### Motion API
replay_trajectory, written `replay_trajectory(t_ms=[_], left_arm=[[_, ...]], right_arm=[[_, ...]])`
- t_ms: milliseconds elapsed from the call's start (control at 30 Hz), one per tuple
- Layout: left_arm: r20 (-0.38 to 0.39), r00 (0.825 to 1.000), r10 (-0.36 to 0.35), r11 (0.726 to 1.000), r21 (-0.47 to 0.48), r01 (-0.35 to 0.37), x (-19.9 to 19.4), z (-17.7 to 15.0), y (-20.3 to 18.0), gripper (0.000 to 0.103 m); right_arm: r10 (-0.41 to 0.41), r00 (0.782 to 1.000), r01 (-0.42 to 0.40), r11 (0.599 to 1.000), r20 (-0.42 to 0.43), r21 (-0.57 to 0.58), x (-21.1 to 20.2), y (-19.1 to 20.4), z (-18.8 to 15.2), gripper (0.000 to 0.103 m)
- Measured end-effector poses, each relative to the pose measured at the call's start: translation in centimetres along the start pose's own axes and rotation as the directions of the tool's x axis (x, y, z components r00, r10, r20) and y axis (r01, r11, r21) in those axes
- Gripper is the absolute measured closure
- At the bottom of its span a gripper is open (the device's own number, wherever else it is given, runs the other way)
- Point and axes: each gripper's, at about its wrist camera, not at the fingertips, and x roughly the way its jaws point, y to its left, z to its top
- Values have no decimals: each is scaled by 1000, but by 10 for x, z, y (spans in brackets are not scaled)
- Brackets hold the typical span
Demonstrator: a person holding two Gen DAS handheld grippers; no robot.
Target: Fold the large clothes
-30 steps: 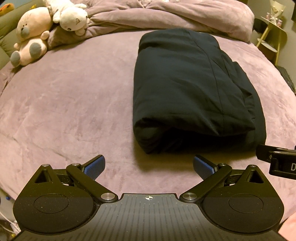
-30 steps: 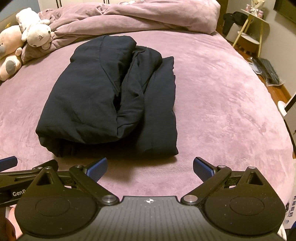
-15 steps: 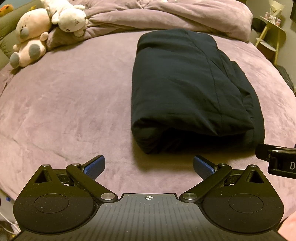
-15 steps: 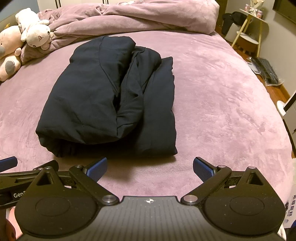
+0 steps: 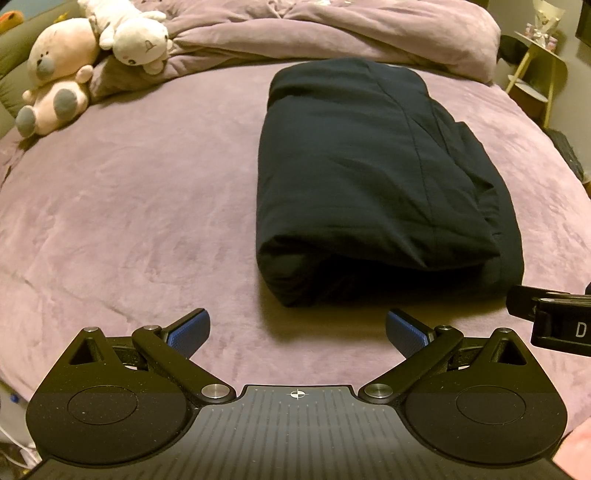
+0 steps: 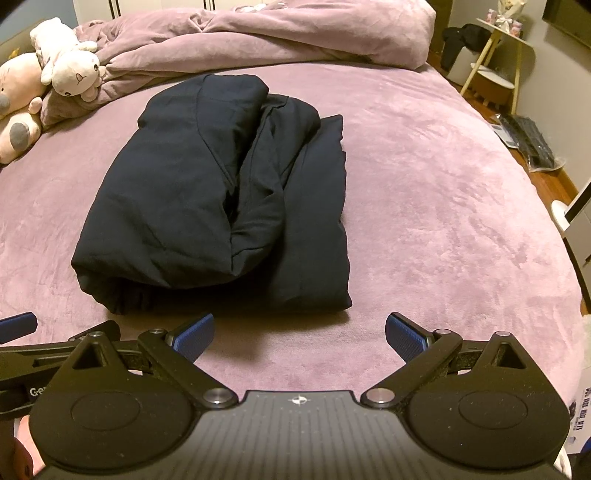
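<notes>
A dark navy garment [image 5: 369, 177] lies folded into a thick oblong bundle on the mauve bed [image 5: 129, 206]. From the right wrist view the garment [image 6: 221, 192] shows stacked layers, with a flat layer under it sticking out on the right. My left gripper [image 5: 297, 332] hovers open just short of the bundle's near end, nothing between its blue pads. My right gripper [image 6: 299, 332] is open too, in front of the bundle's near right corner and apart from it. The right gripper's body [image 5: 554, 321] shows at the left view's right edge.
Two plush toys [image 5: 59, 81] rest at the far left by a bunched mauve duvet [image 5: 332, 33]. A small yellow-legged side table [image 6: 495, 62] stands beyond the bed's right side. A keyboard [image 6: 532, 144] lies on the wooden floor there.
Both views have shifted slightly; the garment sits a touch more to the left in the left wrist view. The garment itself lies unchanged and both grippers stay open.
</notes>
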Motion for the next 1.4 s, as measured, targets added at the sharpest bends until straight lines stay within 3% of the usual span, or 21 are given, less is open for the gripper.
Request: replay_trajectory(t_ms=[1400], left_arm=[[36, 999, -25, 999, 36, 23, -4, -1, -10, 0]], right_arm=[[-3, 1000, 2, 1000, 27, 14, -9, -2, -2, 4]])
